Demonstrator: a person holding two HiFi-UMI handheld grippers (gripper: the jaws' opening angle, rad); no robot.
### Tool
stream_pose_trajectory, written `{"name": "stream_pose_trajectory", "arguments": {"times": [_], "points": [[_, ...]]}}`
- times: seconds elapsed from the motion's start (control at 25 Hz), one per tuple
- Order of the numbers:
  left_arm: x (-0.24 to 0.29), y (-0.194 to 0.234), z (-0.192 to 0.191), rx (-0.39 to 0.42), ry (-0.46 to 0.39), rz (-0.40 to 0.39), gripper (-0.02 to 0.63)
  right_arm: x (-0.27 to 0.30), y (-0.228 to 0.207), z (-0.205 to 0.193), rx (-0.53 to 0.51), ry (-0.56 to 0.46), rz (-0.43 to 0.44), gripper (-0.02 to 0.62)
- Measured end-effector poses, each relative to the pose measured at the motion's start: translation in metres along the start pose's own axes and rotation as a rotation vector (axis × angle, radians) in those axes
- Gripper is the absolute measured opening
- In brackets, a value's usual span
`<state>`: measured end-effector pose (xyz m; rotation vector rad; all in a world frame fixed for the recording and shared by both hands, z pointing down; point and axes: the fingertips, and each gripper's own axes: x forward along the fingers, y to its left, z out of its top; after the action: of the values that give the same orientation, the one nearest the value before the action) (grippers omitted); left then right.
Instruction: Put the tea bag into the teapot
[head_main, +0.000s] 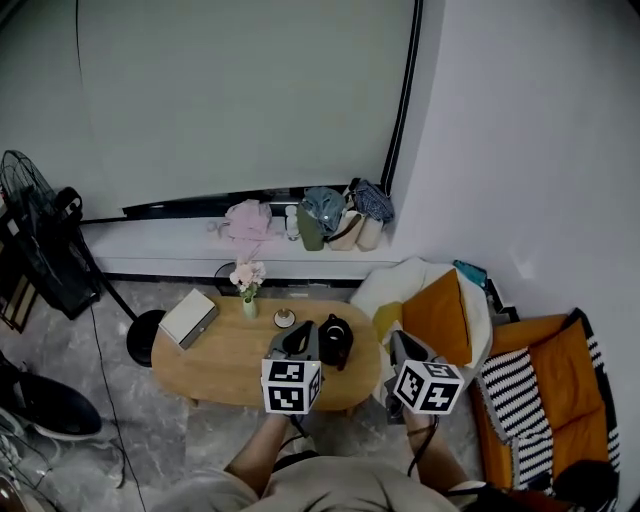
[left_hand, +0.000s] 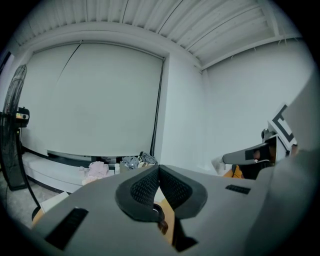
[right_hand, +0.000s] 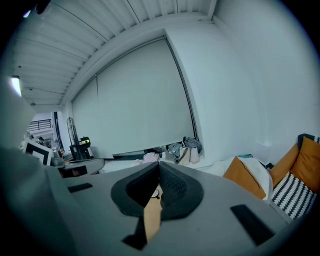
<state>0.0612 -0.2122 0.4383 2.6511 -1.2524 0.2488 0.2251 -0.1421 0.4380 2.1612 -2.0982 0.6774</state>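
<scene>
Above the near edge of the oval wooden table (head_main: 215, 365), we are holding the left gripper (head_main: 298, 338) with its jaws pressed together on nothing. The right gripper (head_main: 400, 345), just off the right end, is likewise closed and empty. The black round teapot (head_main: 335, 341) is sitting by the right end. We are judging the task unstarted: the tea bag may be lying on the small white dish (head_main: 285, 318) near the far edge, though it is too small to tell.
</scene>
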Motion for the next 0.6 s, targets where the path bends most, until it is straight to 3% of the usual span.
{"name": "stream_pose_trajectory", "arguments": {"times": [0.6], "points": [[0.077,0.055,0.014,-0.020,0.012,0.016,0.017,0.090,-0.008,0.031,-0.003,0.025,-0.007,0.034]]}}
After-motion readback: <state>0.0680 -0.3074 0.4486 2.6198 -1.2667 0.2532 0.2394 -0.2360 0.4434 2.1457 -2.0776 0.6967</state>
